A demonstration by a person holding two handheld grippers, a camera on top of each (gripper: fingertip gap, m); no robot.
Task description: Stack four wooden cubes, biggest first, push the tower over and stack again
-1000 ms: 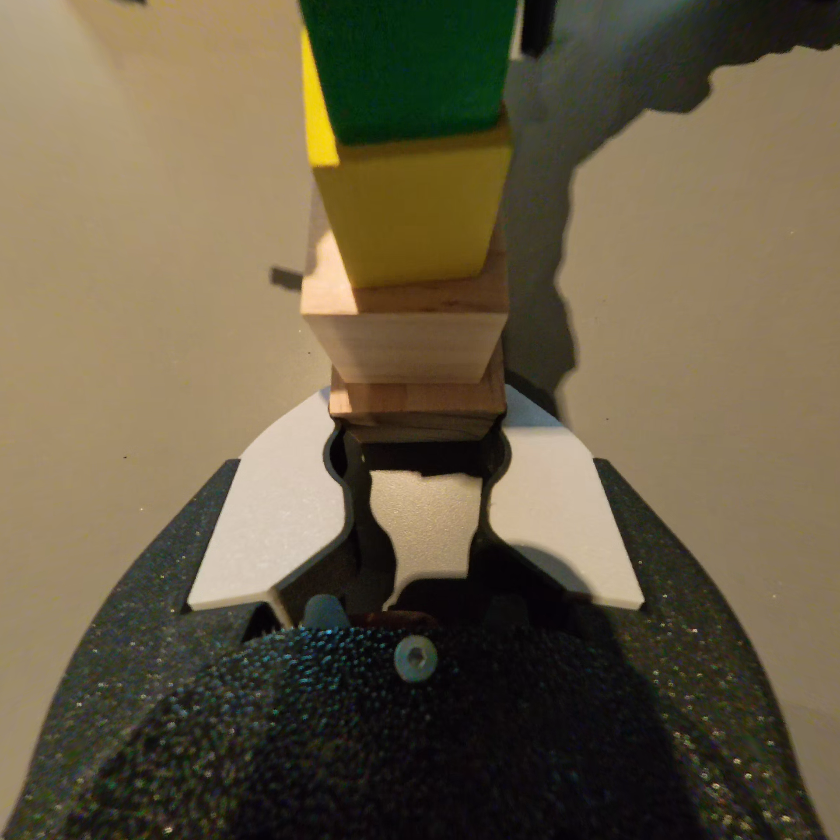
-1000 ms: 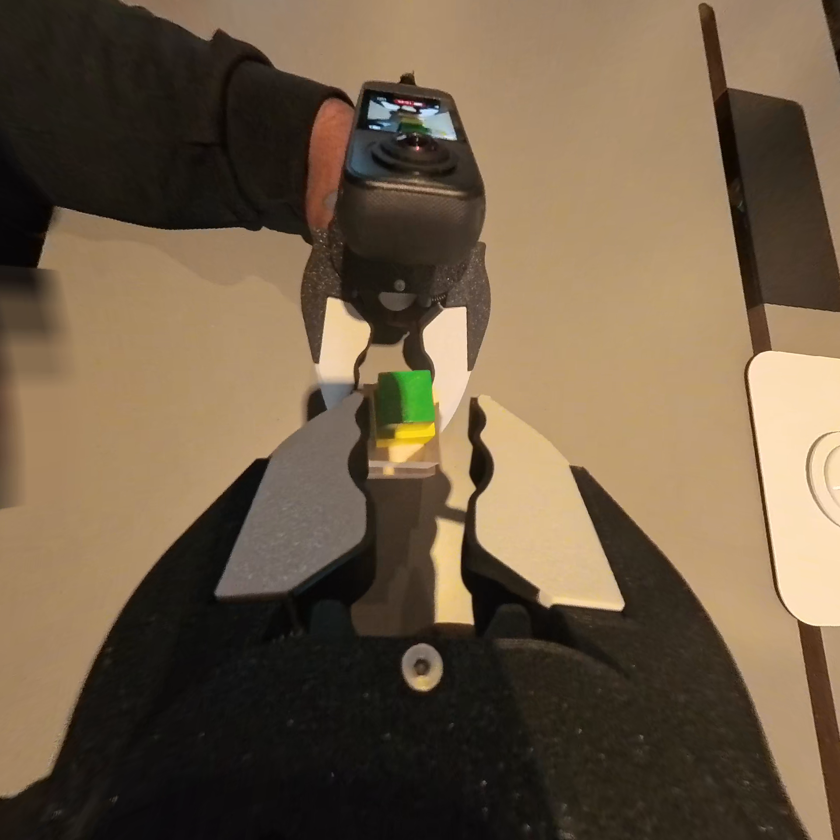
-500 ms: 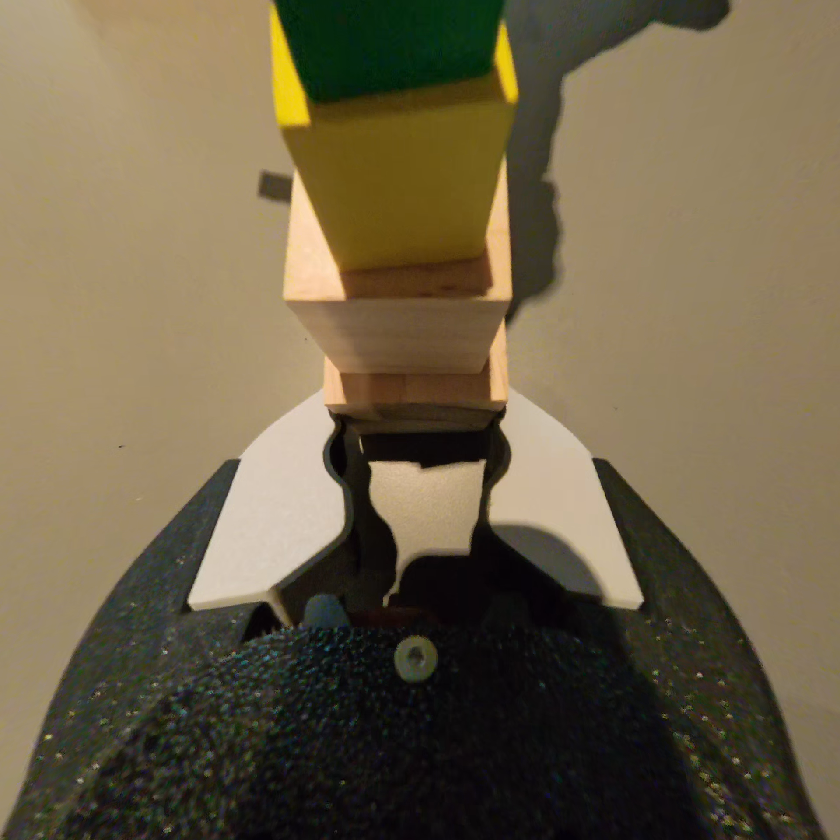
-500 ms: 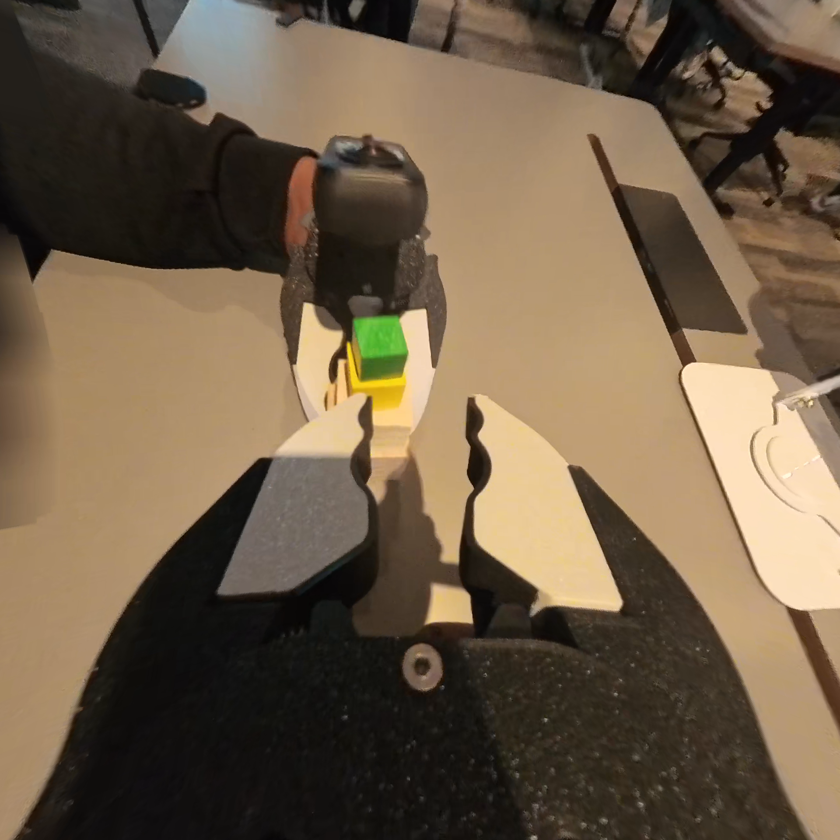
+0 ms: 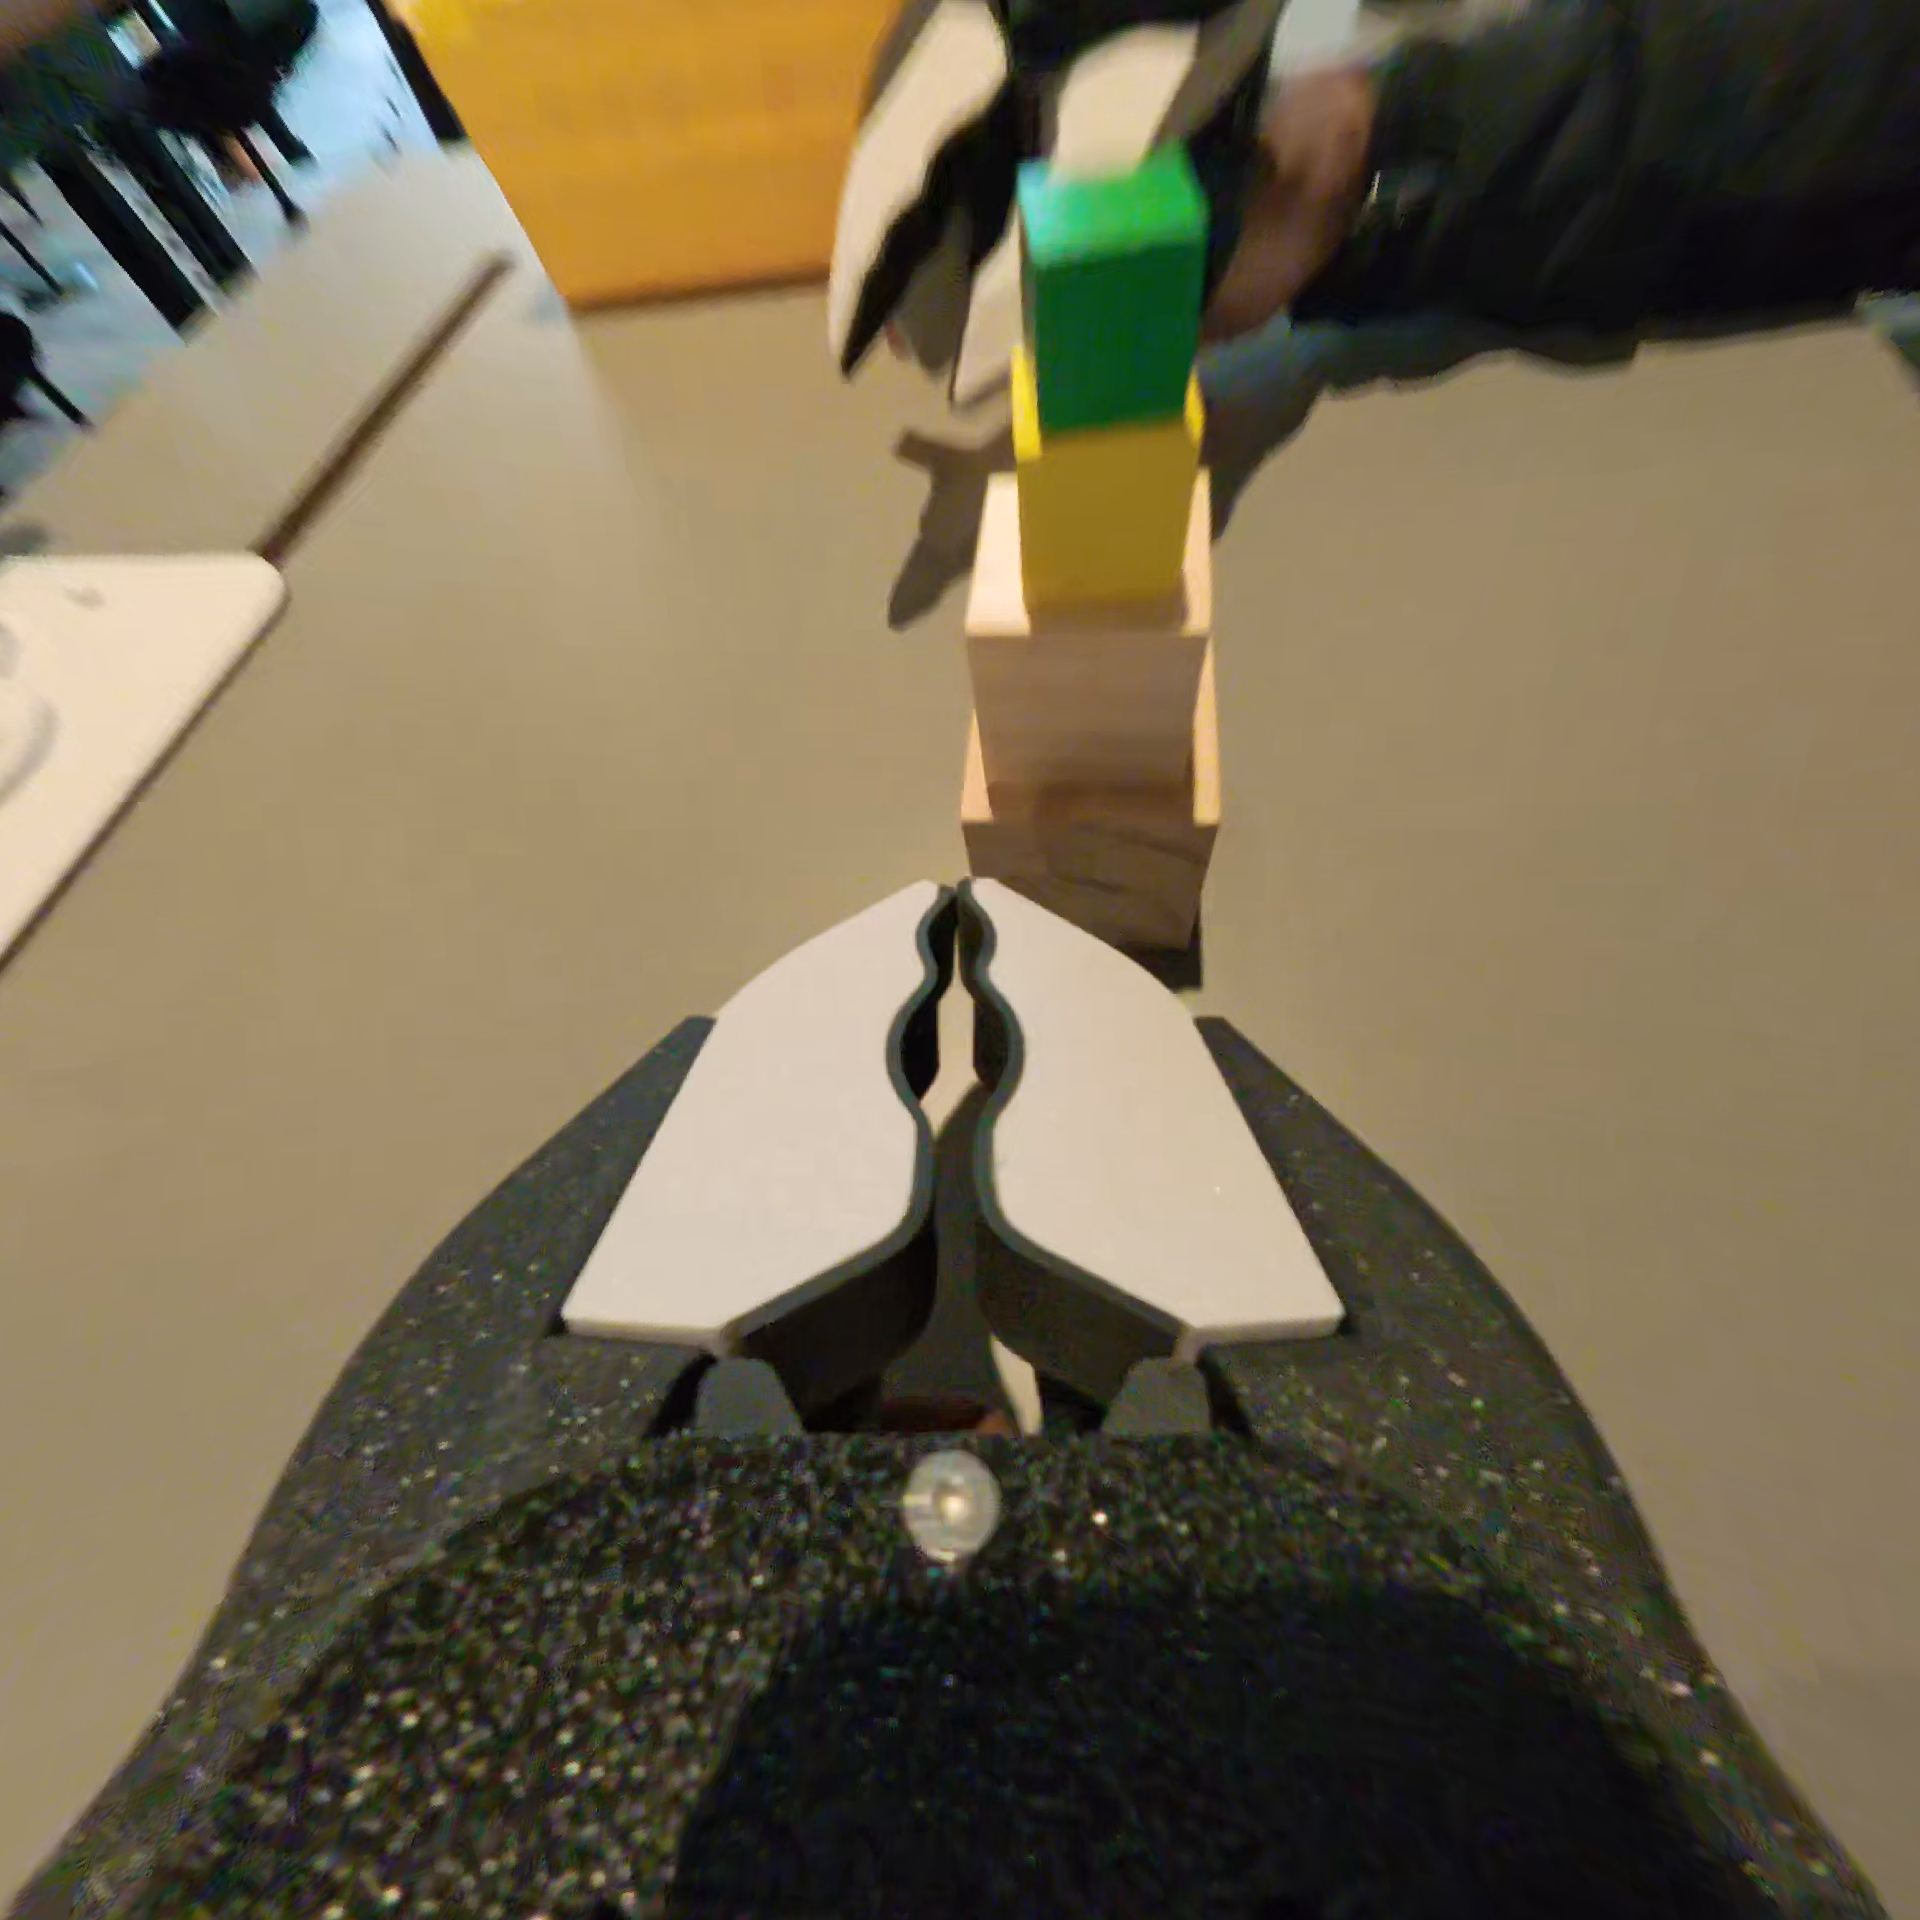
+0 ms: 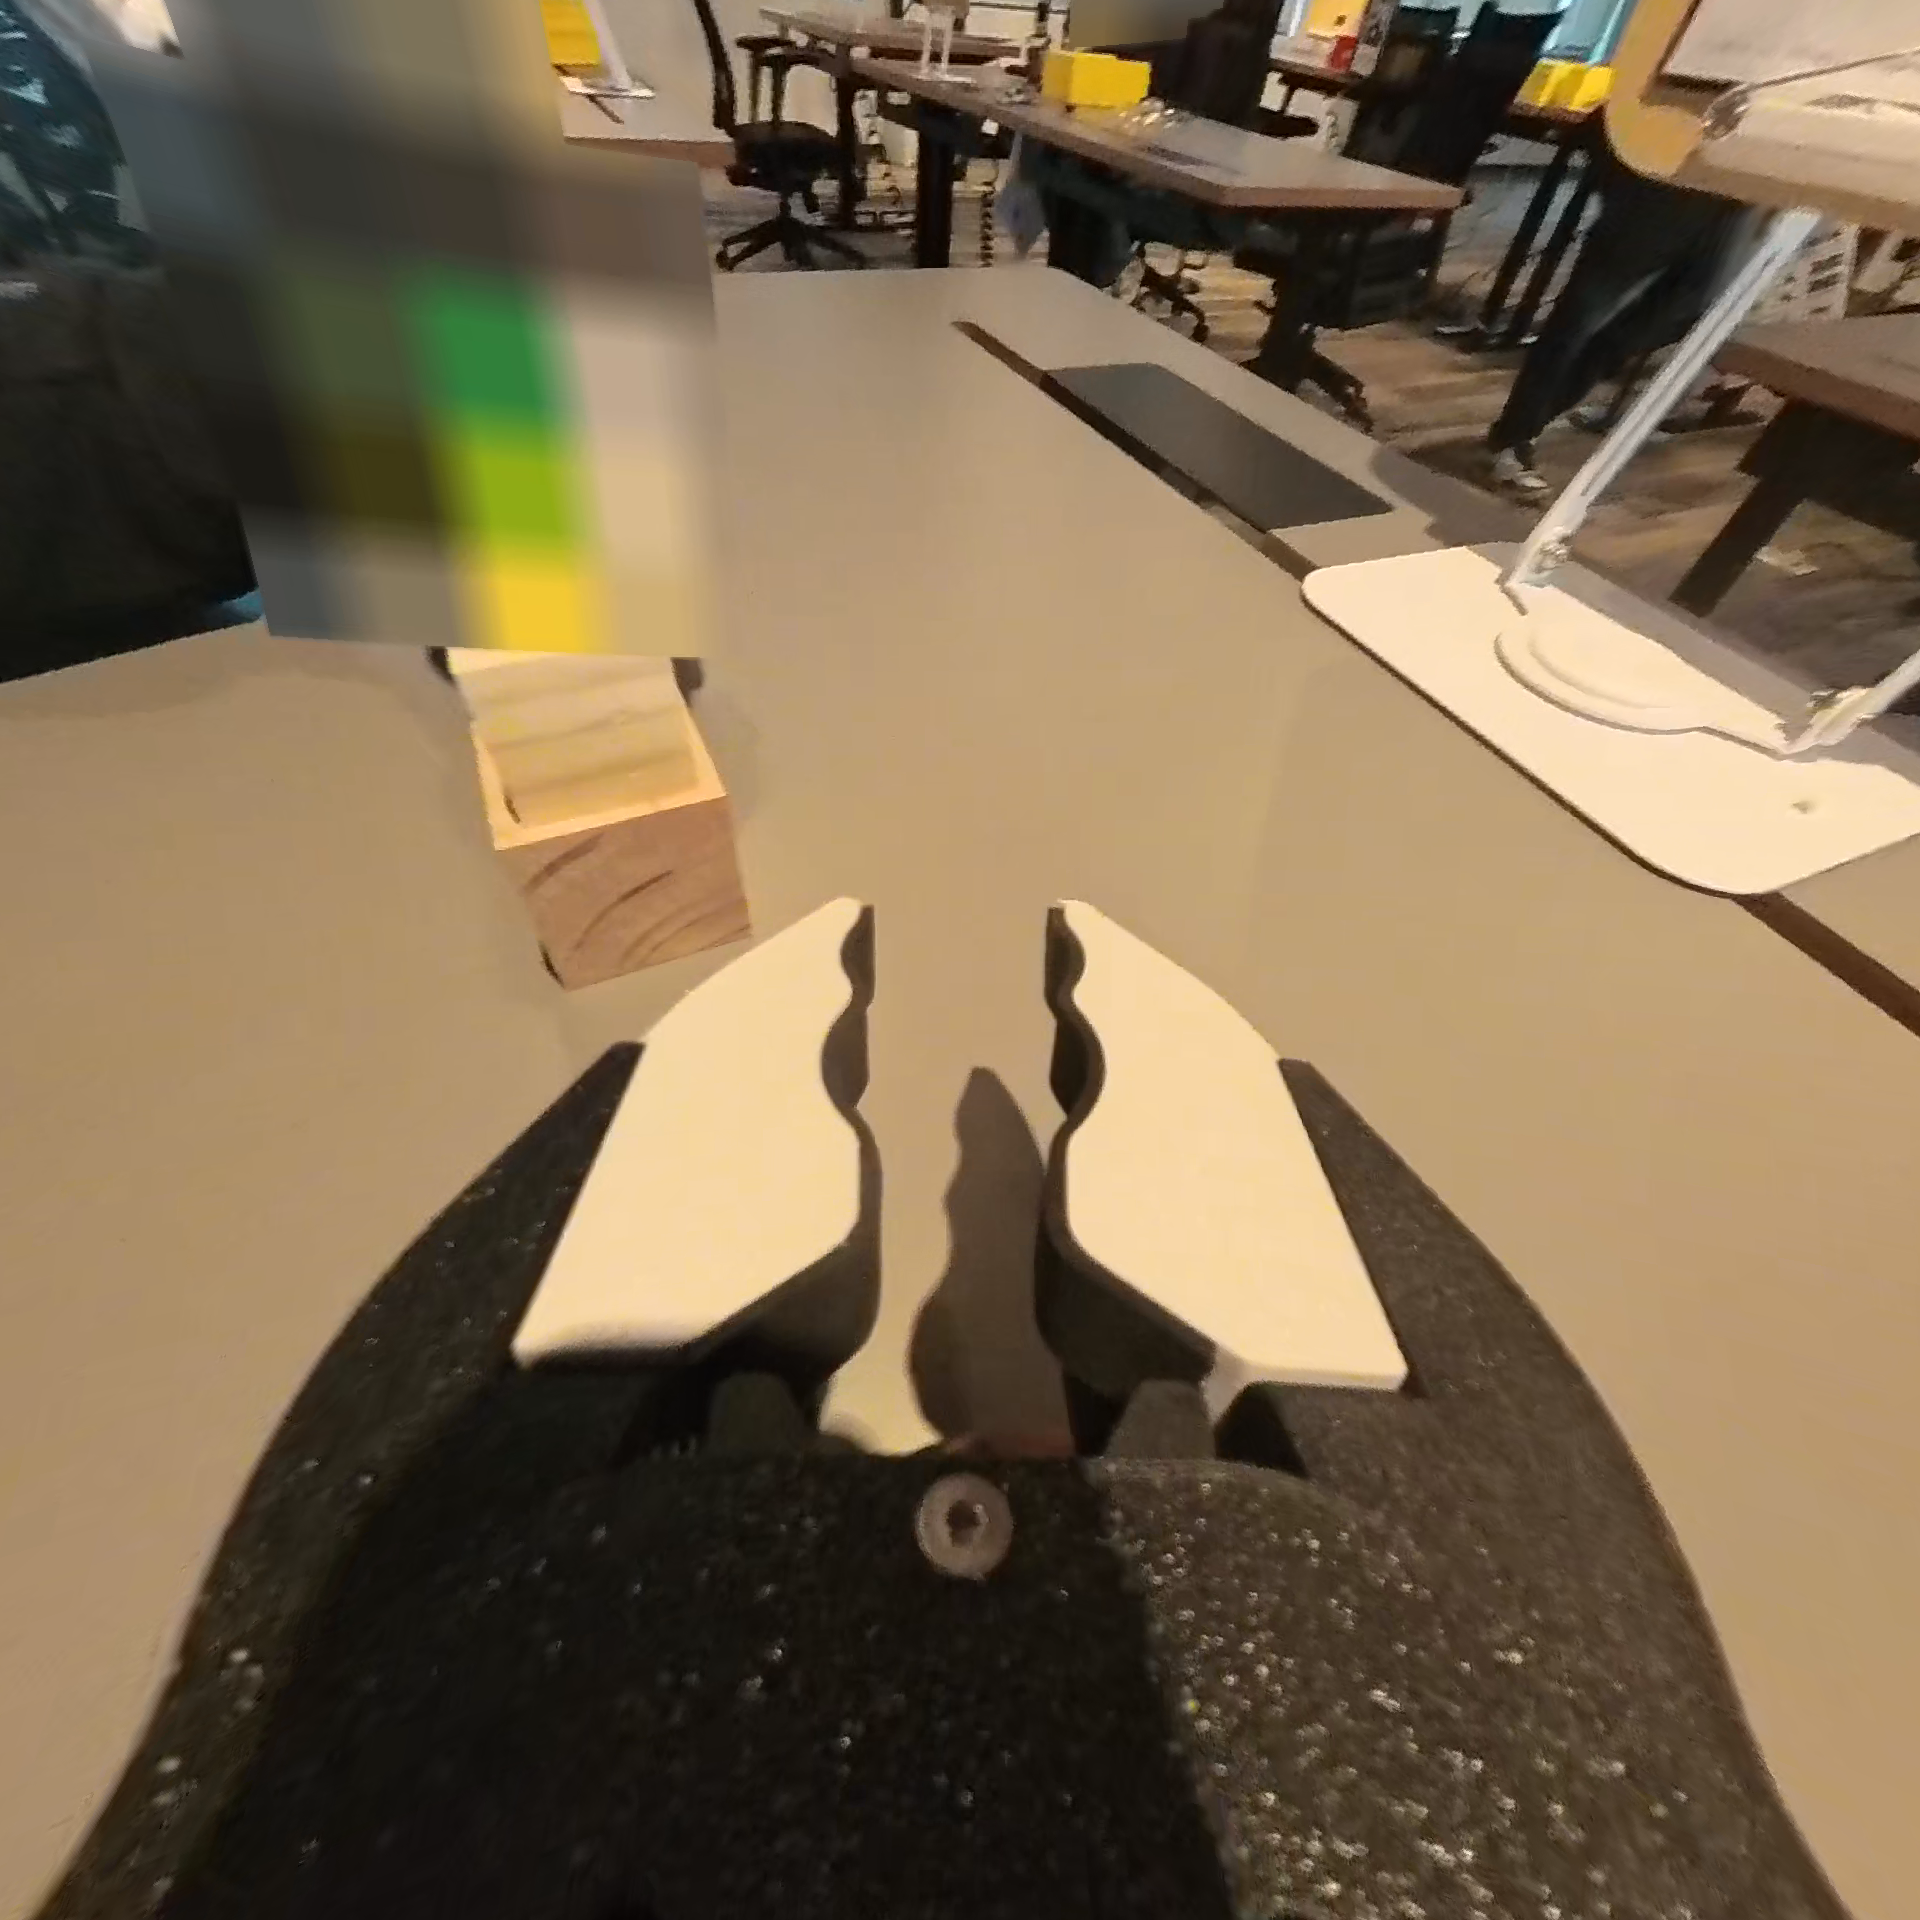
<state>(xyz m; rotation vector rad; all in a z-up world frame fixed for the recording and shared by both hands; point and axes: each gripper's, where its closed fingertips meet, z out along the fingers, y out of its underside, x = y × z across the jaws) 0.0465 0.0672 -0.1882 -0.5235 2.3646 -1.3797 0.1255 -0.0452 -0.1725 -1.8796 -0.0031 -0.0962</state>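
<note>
A four-cube tower stands on the grey table: a big bare-wood cube (image 5: 1086, 873) at the bottom, a smaller bare-wood cube (image 5: 1086, 707), a yellow cube (image 5: 1103, 520) and a green cube (image 5: 1114, 301) on top. My left gripper (image 5: 956, 885) is shut and empty, just in front of the tower's base and slightly left of it. My right gripper (image 6: 958, 910) is open and empty; the bottom cube (image 6: 623, 862) lies to its left. In the left wrist view the right gripper (image 5: 914, 229) shows blurred behind the tower's top.
A white lamp base (image 6: 1621, 707) stands at the right, also seen in the left wrist view (image 5: 94, 686). A black pad (image 6: 1205, 442) lies by the table seam. A yellow-orange box (image 5: 665, 135) stands behind the tower. A dark sleeve (image 5: 1621, 166) reaches in. Across from one pair of fingers to the other is roughly 15 cm. Both grippers' tips are roughly 8 cm from the bottom cube (image 6: 623, 862).
My left gripper has let go of the bottom cube, backed away and shut. My right gripper has pulled back and swung right, away from the tower's top. The tower still stands.
</note>
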